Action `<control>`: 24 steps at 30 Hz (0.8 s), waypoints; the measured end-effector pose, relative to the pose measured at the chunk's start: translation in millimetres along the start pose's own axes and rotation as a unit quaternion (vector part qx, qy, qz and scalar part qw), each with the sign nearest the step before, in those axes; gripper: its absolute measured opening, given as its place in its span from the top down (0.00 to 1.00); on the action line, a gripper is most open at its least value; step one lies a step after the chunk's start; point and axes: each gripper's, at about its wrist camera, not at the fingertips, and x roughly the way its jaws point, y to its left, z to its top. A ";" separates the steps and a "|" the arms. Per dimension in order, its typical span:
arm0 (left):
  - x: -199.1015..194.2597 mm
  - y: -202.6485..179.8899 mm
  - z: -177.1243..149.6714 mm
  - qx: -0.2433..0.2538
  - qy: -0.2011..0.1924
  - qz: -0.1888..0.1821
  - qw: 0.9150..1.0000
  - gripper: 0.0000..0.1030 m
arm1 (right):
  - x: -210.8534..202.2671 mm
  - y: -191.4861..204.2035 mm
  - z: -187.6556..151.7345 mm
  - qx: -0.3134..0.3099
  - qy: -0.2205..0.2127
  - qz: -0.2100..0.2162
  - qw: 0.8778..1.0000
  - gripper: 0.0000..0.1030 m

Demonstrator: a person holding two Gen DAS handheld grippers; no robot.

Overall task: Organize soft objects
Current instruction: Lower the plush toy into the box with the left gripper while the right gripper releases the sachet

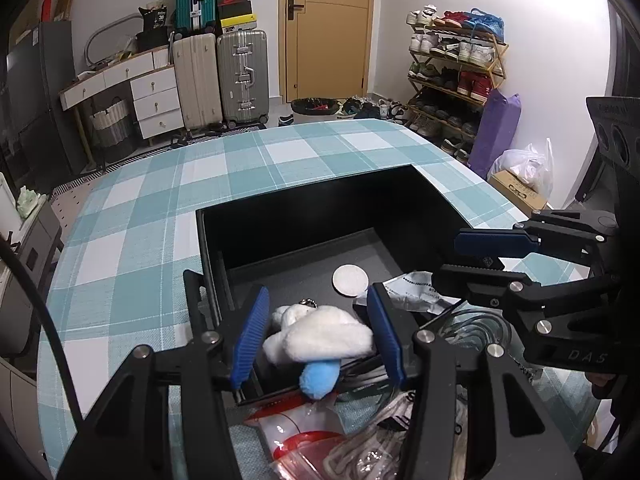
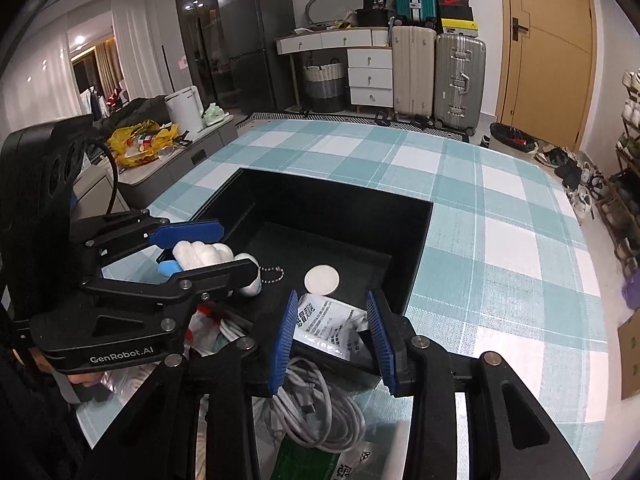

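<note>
1. The left gripper (image 1: 316,336) is spread around a white plush toy (image 1: 320,336) with a blue end; from the right wrist view the toy (image 2: 204,256) sits between the two blue pads (image 2: 188,232). Whether the pads actually press it or only flank it cannot be told.
2. The toy hangs over the near left corner of an open black box (image 1: 320,204) — its bead chain (image 2: 272,272) dangles toward the box floor.
3. The right gripper (image 2: 332,340) is open, its fingers straddling a white printed packet (image 2: 328,328) that leans on the box's near wall, apart from both pads.
4. A flat white round pad (image 1: 351,279) lies on the box floor, just beyond the packet.
5. The box stands on a teal-and-white checked tablecloth (image 1: 160,200), close to the near edge of the tabletop.
6. In front of the box — at the near edge — lie a coiled white cable (image 2: 316,412) and a clear bag with red print (image 1: 296,436).
</note>
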 end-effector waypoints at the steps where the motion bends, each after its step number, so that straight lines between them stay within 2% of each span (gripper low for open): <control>1: -0.2 0.3 0.2 -0.002 0.000 -0.002 1.000 0.49 | -0.3 0.1 -0.2 0.000 -0.001 -0.002 1.000 0.64; 6: 0.6 0.5 1.8 -0.003 -0.001 0.000 1.000 0.48 | -0.6 -0.6 -0.2 0.003 -0.007 -0.003 1.000 0.63; 9: -0.8 -0.2 1.0 0.003 -0.010 0.003 1.000 0.43 | -1.4 -0.3 -0.5 0.001 -0.011 -0.006 1.000 0.63; 11: -2.6 1.4 1.6 -0.001 -0.016 0.006 1.000 0.29 | -3.3 -0.6 -0.7 0.001 -0.018 -0.008 1.000 0.61; 12: -4.4 2.3 2.0 -0.005 -0.018 -0.007 1.000 0.24 | -5.4 -0.9 -0.8 0.002 -0.022 -0.007 1.000 0.59; 14: -10.3 3.6 2.2 -0.013 -0.022 -0.018 1.000 0.17 | -11.5 -2.1 -1.6 0.008 -0.032 -0.002 0.999 0.52; 15: -13.9 3.6 2.0 -0.015 -0.028 -0.017 0.999 0.15 | -16.5 -2.4 -2.6 0.009 -0.040 -0.006 0.999 0.46; 16: -17.3 3.4 1.7 -0.017 -0.032 -0.015 0.999 0.07 | -20.4 -2.5 -3.6 0.010 -0.044 -0.008 0.999 0.34; 17: -21.3 3.7 1.2 -0.019 -0.038 -0.014 0.999 0.01 | -28.1 -4.5 -5.7 0.016 -0.053 -0.010 0.998 0.28; 18: -27.8 4.1 -0.2 -0.021 -0.048 -0.013 0.999 0.00 | -34.5 -5.9 -7.9 0.021 -0.063 -0.011 0.998 0.17; 19: -32.4 4.3 -1.3 -0.023 -0.053 -0.012 0.998 0.00 | -39.1 -6.5 -10.1 0.024 -0.069 -0.013 0.997 0.11; 22: -44.5 3.6 -5.6 -0.023 -0.059 -0.005 0.998 0.00 | -52.7 -10.7 -19.4 0.039 -0.077 -0.027 0.996 0.01; 24: -51.6 3.5 -9.9 -0.019 -0.061 0.003 0.998 0.00 | -58.0 -13.9 -27.3 0.050 -0.073 -0.036 0.995 0.01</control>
